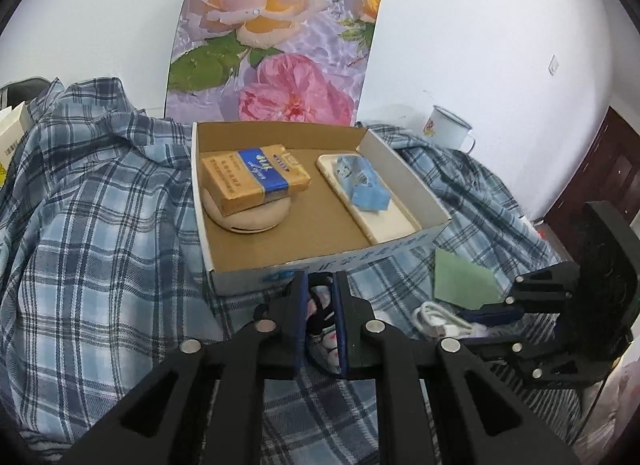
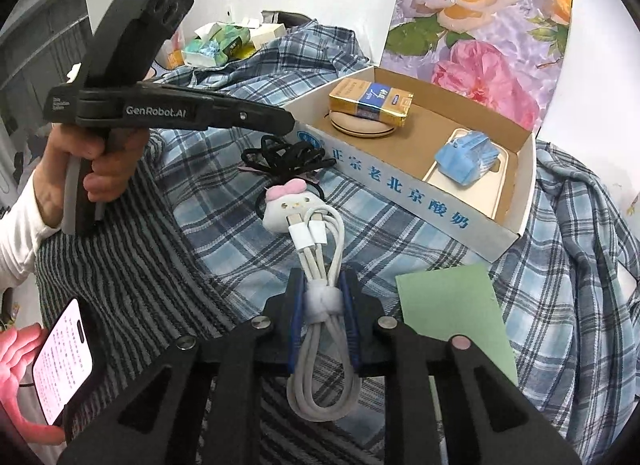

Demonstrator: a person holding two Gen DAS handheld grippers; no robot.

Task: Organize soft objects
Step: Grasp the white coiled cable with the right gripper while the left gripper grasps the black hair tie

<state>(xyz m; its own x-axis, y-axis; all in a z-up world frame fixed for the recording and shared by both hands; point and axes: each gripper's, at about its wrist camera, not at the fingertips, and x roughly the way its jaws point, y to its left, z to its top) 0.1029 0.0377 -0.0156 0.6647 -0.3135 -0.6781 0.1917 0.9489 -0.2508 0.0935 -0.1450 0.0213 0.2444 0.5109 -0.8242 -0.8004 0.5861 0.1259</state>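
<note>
Your right gripper (image 2: 322,303) pinches the coiled white charging cable (image 2: 320,265) at its strap, just in front of the open cardboard box (image 2: 400,181). Your left gripper (image 1: 322,305) clamps the black hair tie with plush charm (image 1: 320,321), poised near the box's front wall for dropping inside.

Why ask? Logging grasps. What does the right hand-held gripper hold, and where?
The right hand-held gripper pinches the white cable bundle at its wrap tie.
</note>
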